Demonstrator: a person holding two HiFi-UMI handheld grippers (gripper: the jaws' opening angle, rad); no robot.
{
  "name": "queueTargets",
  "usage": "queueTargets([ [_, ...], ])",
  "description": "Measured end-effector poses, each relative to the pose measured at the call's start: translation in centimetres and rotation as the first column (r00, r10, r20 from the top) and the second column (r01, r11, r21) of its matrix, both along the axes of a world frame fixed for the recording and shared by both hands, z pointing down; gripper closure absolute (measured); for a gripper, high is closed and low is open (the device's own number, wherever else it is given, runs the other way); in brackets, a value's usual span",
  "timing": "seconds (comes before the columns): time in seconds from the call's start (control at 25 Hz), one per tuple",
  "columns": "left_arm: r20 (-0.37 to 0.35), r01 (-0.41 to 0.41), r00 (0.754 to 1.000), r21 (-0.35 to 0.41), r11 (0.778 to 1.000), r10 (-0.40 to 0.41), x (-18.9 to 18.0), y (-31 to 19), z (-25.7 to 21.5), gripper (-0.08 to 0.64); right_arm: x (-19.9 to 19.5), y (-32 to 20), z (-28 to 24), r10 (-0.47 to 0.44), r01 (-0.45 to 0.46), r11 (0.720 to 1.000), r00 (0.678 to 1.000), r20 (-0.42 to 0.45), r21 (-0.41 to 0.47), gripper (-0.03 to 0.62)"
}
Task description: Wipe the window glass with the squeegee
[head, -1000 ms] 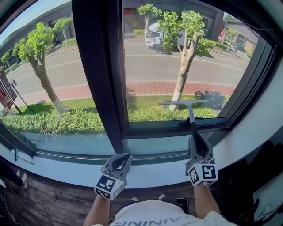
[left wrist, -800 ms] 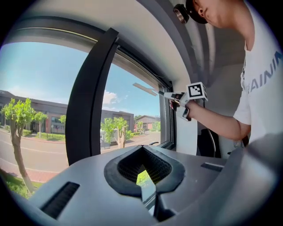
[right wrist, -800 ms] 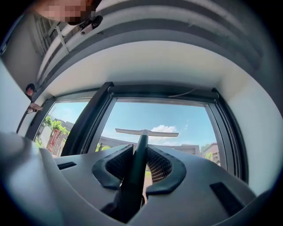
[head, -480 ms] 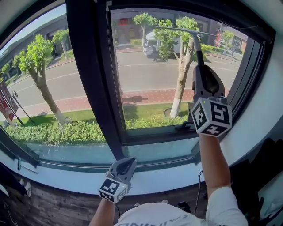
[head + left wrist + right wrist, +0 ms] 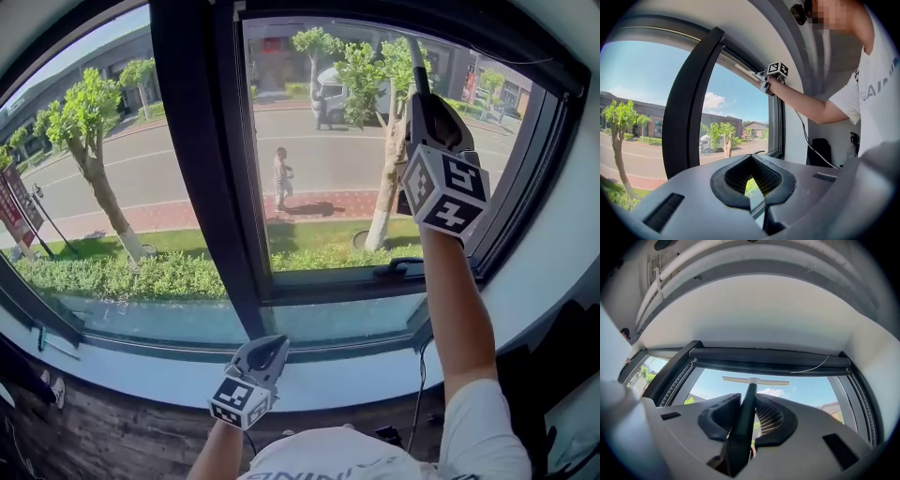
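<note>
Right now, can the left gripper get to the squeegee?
Probably not. The left gripper hangs low by the sill, while the right gripper holds the squeegee high at the top of the glass, well apart.

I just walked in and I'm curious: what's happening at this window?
A person is cleaning the window with a hand-held tool in each hand. The right tool grips a squeegee by its handle, arm stretched high, with the blade up near the top of the right pane. The left tool holds nothing and hangs low by the sill. Whether the blade touches the glass is unclear.
</note>
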State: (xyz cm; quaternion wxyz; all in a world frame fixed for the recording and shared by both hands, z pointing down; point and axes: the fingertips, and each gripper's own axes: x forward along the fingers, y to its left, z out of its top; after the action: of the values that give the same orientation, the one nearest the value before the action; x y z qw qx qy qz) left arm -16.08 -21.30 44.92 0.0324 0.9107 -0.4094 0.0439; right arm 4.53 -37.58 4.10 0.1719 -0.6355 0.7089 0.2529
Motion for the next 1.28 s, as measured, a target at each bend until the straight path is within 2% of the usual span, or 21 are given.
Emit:
queueTargets([
  [0.08, 0.023, -0.005, 1.0, 0.008, 1.0, 0.005, 0.5, 0.2, 0.1, 0.545, -0.7, -0.7, -0.3, -0.004, 0.004, 1.0, 1.0, -0.004, 0.002, 0.494],
  [0.6, -0.001, -0.008, 1.0, -0.025, 1.0, 0.008, 0.3, 1.0, 0.2, 0.545, -0.8, -1.3, 1.3, 0.004, -0.004, 1.0, 0.999, -0.04, -0.008, 0.494],
  [1.28, -0.009, -0.021, 1.0, -0.041, 0.999, 0.021, 1.6, 0.9, 0.6, 0.545, -0.5, -0.5, 10.6, -0.003, -0.002, 0.996, 0.999, -0.051, -0.085, 0.494],
])
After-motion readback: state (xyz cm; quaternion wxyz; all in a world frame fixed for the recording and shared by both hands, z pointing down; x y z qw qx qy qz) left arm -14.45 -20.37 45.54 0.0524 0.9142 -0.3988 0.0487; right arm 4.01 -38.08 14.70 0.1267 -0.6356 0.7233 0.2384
